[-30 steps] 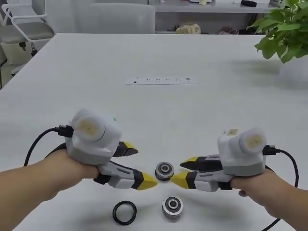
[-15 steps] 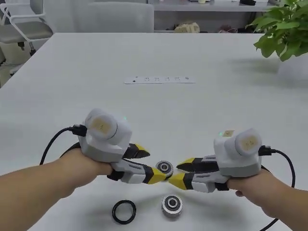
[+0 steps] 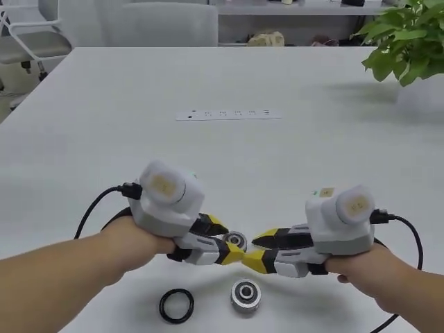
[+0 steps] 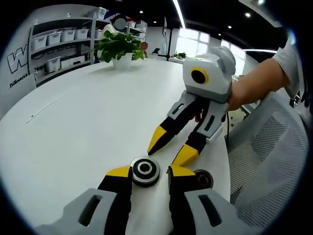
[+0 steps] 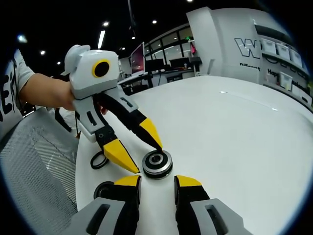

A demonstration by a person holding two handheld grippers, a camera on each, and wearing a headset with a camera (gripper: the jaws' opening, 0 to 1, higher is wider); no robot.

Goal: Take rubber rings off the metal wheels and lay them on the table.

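Lying nearest you at the bottom centre of the head view, a loose rubber ring (image 3: 176, 305) sits just left of a metal wheel (image 3: 246, 294). Above them, your left gripper (image 3: 229, 240) straddles a second wheel (image 3: 235, 241) with its jaws spread. Your right gripper (image 3: 254, 250), jaws also apart, points at it from the right. A power strip (image 3: 229, 114) lies farther up the table (image 3: 312, 139).
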